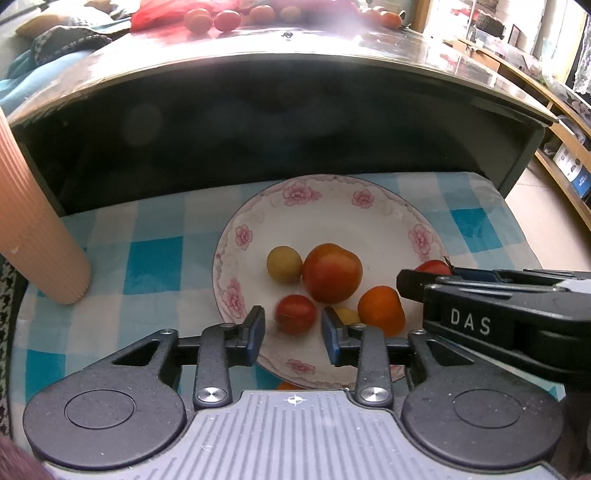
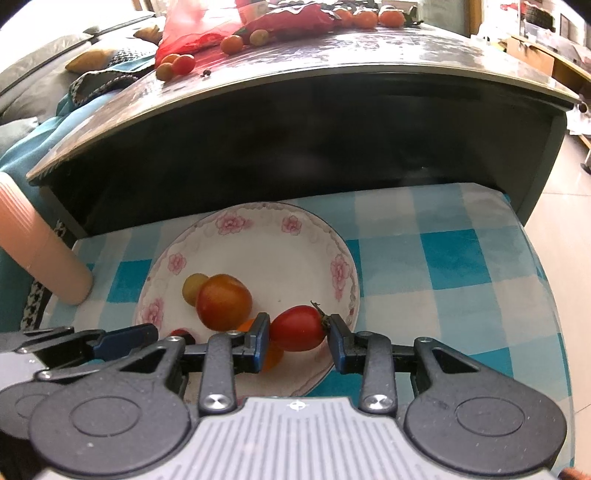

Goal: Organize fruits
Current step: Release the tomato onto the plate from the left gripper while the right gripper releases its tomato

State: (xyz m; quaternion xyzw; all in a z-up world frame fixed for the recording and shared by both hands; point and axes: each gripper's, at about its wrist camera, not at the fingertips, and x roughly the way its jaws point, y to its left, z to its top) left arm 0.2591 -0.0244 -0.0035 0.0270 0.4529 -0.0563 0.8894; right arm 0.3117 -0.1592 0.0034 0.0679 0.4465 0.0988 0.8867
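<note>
A dark desk [image 2: 332, 55] spans the background, and loose fruit lies on its top beside a red bag [image 2: 207, 29], which looks like the supply still to be sorted. Below and in front of it a checked cloth [image 2: 461, 258] covers a lower surface, and on this sits the flowered plate [image 2: 258, 258], evidently the collecting spot, since several fruits are already gathered in it. A ribbed peach-coloured tube [image 1: 33, 229] leans in at the left, off the plate. Within the plate, the big red-orange fruit [image 1: 331, 272] sits near the centre, touching a yellow fruit [image 1: 284, 264] on its left; an orange fruit [image 1: 381, 309] lies just beside it toward the near rim. The right gripper [image 2: 298, 332] is part-open over the plate's near right side with a red stemmed fruit [image 2: 297, 328] between its pads; both pads appear to touch it, so I judge it gripped, about to be set down. The left gripper [image 1: 293, 328] stands open over the near rim, a small red fruit [image 1: 295, 314] loose in the gap, touched by neither pad, blurred as if just let go.
</note>
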